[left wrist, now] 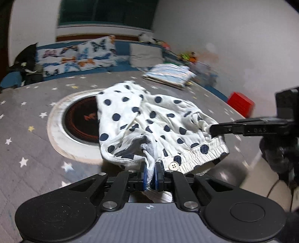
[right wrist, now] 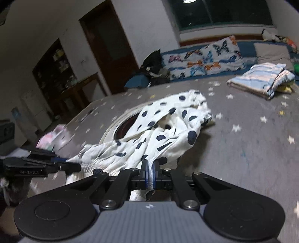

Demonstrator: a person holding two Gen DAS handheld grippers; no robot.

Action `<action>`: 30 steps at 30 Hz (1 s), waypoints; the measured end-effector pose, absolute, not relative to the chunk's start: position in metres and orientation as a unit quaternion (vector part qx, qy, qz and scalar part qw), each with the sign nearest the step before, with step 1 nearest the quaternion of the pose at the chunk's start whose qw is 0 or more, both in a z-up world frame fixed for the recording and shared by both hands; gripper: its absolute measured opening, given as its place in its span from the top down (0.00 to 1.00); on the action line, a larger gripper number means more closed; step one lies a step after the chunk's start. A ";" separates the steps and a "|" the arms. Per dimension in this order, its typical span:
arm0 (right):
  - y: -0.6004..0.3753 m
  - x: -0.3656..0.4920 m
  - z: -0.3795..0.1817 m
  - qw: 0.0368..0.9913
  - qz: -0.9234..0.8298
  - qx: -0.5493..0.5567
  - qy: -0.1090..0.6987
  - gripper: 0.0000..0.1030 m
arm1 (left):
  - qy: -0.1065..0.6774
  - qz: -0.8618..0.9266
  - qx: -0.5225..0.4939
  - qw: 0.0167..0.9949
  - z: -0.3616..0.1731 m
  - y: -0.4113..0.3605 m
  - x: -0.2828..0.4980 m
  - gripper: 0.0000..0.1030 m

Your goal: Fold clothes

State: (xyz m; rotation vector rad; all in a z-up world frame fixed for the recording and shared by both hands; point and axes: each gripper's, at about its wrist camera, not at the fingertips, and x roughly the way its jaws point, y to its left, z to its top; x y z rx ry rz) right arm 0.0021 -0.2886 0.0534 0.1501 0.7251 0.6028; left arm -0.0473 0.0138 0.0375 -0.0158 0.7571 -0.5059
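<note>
White cotton garment with navy polka dots point(left wrist: 149, 119), an elasticated waistband point(left wrist: 203, 157) and a white four-hole button point(left wrist: 174, 164), held stretched between the two claws just above a grey star-printed bed cover point(left wrist: 28, 130), its far part draping down onto the cover. Nearest in the left wrist view, the left claw point(left wrist: 150, 176) has its blue-padded fingers pressed together on a bunched fold of the fabric beside the button; the right claw point(left wrist: 213, 130) enters from the right edge as a black bar, its tip touching the waistband end, and a dark fuzzy sleeve point(left wrist: 276, 155) shows below it. In the right wrist view the right claw point(right wrist: 150, 174) is likewise pinching a fold of the white cloth between its pads, and the left claw point(right wrist: 74, 166) appears at the left edge, meeting the gathered waistband. Under the garment's left side, partly covered by it, lies a round white-rimmed disc with a dark centre and orange mark point(left wrist: 80, 121), flat on the bed cover. Farther back and well apart from the garment rests a folded blue-and-white striped cloth point(right wrist: 261, 80); a red box point(left wrist: 241, 104) sits near the bed's right edge. At the head of the bed stand a white pillow printed with blue and orange butterflies point(left wrist: 78, 56) and a plain grey pillow point(left wrist: 145, 56), with dark bundled items point(left wrist: 26, 61) to their left. A dark window point(left wrist: 108, 11) closes the background; a brown wooden door point(right wrist: 110, 44) shows in the right wrist view.
</note>
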 end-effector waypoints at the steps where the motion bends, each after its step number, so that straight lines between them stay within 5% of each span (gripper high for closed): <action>1: -0.290 -0.003 0.052 0.885 0.295 0.070 0.355 0.96 | 0.368 -0.250 -0.003 0.896 0.037 0.013 -0.052 0.91; 6: -0.298 -0.024 0.049 0.872 0.309 0.060 0.374 0.92 | 0.359 -0.257 0.015 0.897 0.046 0.014 -0.057 0.82; 10: -0.307 -0.023 0.058 0.882 0.297 0.055 0.361 0.82 | 0.339 -0.253 0.029 0.905 0.060 0.013 -0.053 0.60; 30: -0.311 0.051 0.043 0.901 0.248 0.059 0.350 0.77 | 0.338 -0.195 0.022 0.921 0.051 -0.063 0.106 0.60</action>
